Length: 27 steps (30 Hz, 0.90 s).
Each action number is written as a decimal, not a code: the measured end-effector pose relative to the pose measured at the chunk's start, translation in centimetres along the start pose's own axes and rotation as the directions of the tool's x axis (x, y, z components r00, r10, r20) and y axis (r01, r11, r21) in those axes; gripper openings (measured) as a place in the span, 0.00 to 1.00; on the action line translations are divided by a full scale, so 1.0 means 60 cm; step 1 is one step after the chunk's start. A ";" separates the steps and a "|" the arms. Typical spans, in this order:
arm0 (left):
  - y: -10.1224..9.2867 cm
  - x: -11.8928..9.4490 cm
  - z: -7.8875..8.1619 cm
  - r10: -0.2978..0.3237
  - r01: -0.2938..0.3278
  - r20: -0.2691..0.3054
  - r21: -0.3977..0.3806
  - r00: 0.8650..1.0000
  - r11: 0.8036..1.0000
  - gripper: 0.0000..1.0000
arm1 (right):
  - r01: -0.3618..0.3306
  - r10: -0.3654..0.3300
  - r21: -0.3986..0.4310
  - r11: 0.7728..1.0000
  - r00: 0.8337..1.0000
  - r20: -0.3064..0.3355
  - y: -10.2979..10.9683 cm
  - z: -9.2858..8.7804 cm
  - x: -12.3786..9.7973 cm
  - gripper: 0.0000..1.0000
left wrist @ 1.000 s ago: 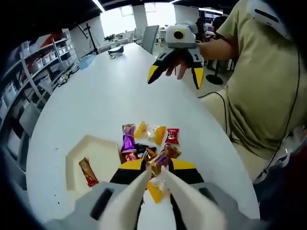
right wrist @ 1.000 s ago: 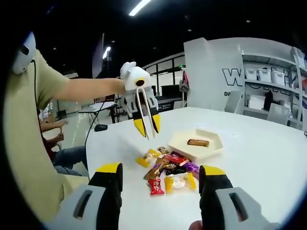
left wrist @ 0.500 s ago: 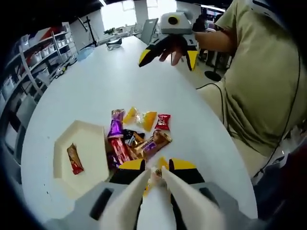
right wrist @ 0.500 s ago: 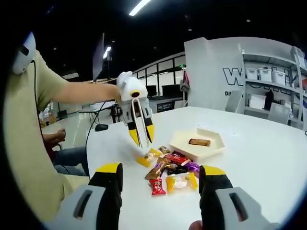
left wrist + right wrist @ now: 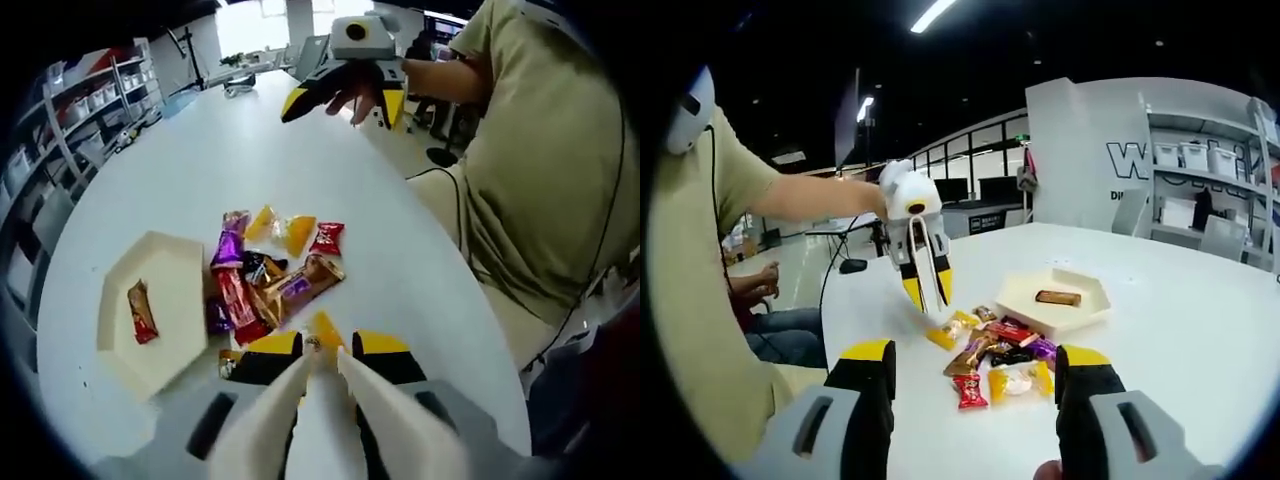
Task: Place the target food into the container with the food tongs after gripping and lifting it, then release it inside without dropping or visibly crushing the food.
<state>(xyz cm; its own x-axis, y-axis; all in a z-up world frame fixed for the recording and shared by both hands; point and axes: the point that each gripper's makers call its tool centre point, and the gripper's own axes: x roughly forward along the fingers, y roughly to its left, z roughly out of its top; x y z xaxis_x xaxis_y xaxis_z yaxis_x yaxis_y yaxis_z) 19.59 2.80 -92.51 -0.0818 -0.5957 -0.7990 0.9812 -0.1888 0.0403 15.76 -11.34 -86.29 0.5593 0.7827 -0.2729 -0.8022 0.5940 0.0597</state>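
My left gripper (image 5: 327,345) is shut on white food tongs (image 5: 300,400), whose tips sit nearly together at the end of a yellow wrapped candy (image 5: 326,326). In the right gripper view the left gripper (image 5: 928,288) points the tongs (image 5: 930,270) down just above that yellow candy (image 5: 950,328), at the left edge of a pile of wrapped candies (image 5: 1005,352). I cannot tell whether the tips hold it. A cream hexagonal tray (image 5: 170,290) holds one brown bar (image 5: 139,311). My right gripper (image 5: 978,353) hangs open and empty above the table's near side.
The pile (image 5: 265,275) lies on a long white table (image 5: 200,150) next to the tray (image 5: 1080,310). The table's curved edge and a person's beige shirt (image 5: 560,170) are close on the right. Shelves with bins (image 5: 1200,160) stand beyond the table.
The left gripper with the tongs has come down and toward the person's side of the pile, to the yellow candy at its edge. The right gripper has stayed put, open.
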 end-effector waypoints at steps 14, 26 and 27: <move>-0.028 0.016 -0.027 -0.027 0.026 -0.029 -0.025 0.999 0.999 0.19 | -0.007 0.007 -0.003 1.000 1.000 0.002 0.002 0.003 0.002 0.63; -0.041 0.045 -0.015 -0.049 0.049 -0.005 -0.021 0.999 0.999 0.19 | -0.006 0.006 -0.001 1.000 1.000 -0.001 0.002 0.000 0.000 0.63; -0.042 0.048 -0.014 -0.050 0.050 -0.004 -0.020 0.999 0.999 0.20 | -0.005 0.005 -0.002 1.000 1.000 -0.002 0.002 -0.001 -0.001 0.62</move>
<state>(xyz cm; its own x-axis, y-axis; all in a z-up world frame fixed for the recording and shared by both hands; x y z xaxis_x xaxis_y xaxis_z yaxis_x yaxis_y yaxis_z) 17.06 2.22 -95.40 -0.1303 -0.5822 -0.8025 0.9791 -0.2031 -0.0116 15.63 -11.29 -86.31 0.5549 0.7854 -0.2743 -0.8054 0.5898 0.0595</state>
